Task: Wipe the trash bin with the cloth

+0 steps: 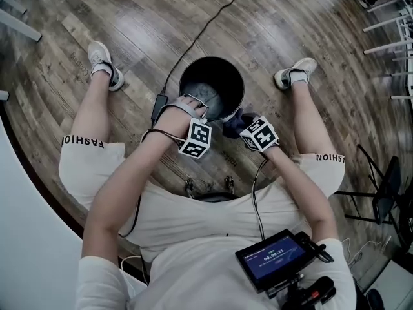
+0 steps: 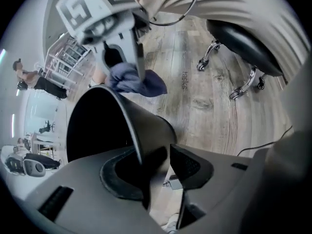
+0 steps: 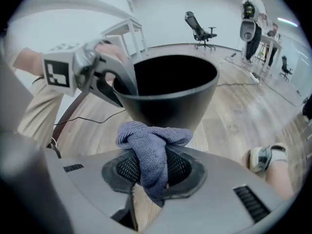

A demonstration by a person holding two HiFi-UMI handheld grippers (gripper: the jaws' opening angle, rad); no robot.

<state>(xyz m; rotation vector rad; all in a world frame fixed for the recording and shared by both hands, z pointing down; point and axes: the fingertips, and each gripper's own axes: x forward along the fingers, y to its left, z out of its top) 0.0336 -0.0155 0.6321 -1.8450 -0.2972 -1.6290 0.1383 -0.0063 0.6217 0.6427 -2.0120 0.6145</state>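
A black trash bin [image 1: 185, 82] stands on the wood floor between the person's feet. My left gripper [image 1: 197, 106] straddles its near rim, one jaw inside and one outside. In the left gripper view the bin wall [image 2: 146, 126] runs between the pads of that gripper [image 2: 158, 167], with a gap showing on the outer side, so the jaws are open. My right gripper [image 1: 242, 123] hangs just right of the bin, shut on a bunched blue-grey cloth [image 1: 232, 126]. The cloth [image 3: 151, 150] sits between the right gripper's [image 3: 151, 168] pads, close to the bin's outer wall [image 3: 170, 101].
A black cable [image 1: 213, 18] trails across the floor behind the bin. The wheeled stool [image 2: 243, 38] under the person stands close behind the grippers. Shoes [image 1: 103, 60] [image 1: 297, 73] flank the bin. A black chair [image 1: 387, 186] is at the right. People stand far off [image 3: 251, 13].
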